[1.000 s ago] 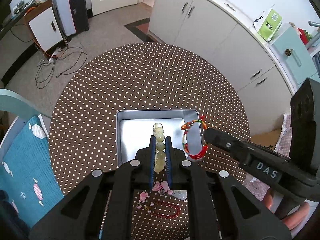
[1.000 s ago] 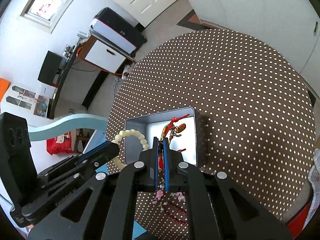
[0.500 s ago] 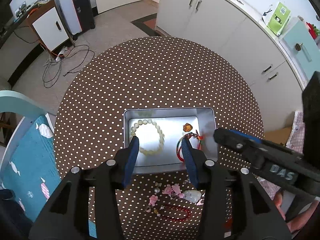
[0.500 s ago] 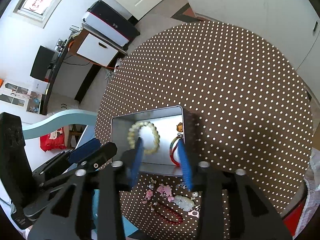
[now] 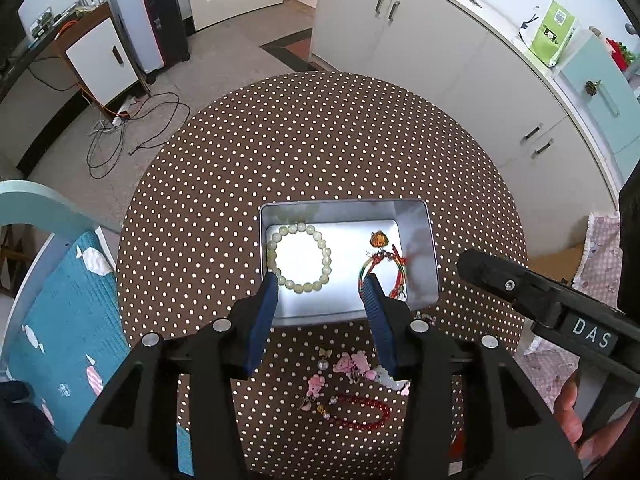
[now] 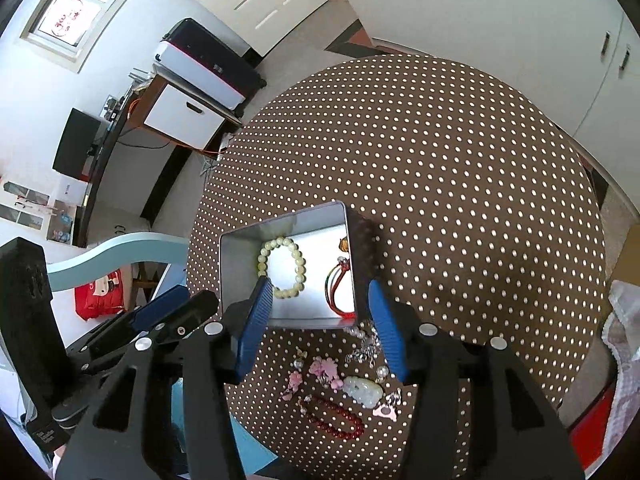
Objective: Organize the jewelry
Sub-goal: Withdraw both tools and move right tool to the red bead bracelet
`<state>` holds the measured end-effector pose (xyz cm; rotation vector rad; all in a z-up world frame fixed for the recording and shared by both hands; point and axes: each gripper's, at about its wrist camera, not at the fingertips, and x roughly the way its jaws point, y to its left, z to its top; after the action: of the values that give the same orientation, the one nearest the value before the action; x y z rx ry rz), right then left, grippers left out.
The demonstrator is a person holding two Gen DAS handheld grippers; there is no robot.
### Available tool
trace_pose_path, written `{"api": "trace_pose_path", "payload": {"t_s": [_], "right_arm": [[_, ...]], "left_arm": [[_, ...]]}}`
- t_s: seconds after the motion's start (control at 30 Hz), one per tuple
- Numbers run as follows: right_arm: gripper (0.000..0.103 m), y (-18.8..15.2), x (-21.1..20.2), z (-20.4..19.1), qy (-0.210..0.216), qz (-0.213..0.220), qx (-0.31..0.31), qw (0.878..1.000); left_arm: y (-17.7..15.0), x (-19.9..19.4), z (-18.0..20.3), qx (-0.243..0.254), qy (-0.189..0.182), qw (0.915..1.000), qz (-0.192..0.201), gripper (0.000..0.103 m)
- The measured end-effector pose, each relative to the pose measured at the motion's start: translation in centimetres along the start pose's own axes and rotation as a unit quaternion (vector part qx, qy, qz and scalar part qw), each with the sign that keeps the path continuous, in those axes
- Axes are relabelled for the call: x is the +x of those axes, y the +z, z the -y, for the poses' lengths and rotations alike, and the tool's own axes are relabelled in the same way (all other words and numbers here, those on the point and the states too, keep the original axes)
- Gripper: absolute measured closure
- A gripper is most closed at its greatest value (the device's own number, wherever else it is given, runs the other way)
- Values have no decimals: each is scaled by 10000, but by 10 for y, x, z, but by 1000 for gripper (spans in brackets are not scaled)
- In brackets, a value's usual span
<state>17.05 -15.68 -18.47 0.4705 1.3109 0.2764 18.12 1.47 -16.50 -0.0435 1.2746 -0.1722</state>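
**Bracelets in the tin**

On the brown dotted surface (image 5: 320, 152), a metal tin (image 5: 430, 256) holding pale bead bracelet (image 5: 300, 258) and red cord bracelet (image 5: 384, 272). Left gripper (image 5: 322, 284) spread, empty. Right gripper (image 6: 318, 288) opening, nothing between jaws. Loose trinkets (image 6: 340, 384) nearer.

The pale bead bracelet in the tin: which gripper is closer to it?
Left. The left gripper hangs over the pale bracelet; the right gripper, jaws opening and empty, is over the red cord bracelet's side.

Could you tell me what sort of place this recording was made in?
Most likely a home kitchen or dining area: a round table with a dotted cloth, white cabinets under a counter, and a chair.
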Motion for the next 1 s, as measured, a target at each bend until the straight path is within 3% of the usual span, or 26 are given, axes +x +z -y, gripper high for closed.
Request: {"api": "trace_pose_path", "payload": {"t_s": [0.23, 0.53, 0.83, 1.0], "right_arm": [[54, -22, -6, 5, -112, 60, 134, 9998], [42, -58, -11, 11, -399, 111, 276, 9988], [42, -108, 8, 13, -703, -238, 226, 9970], [50, -132, 27, 8, -678, -552, 55, 9962]], "left_arm": [[-16, -5, -1, 84, -39, 9999, -39, 58], [-52, 4, -3, 317, -83, 9988, -367, 56], [-96, 31, -20, 350, -65, 9948, -959, 56], [-113, 42, -29, 318, -68, 9927, -1158, 56]]}}
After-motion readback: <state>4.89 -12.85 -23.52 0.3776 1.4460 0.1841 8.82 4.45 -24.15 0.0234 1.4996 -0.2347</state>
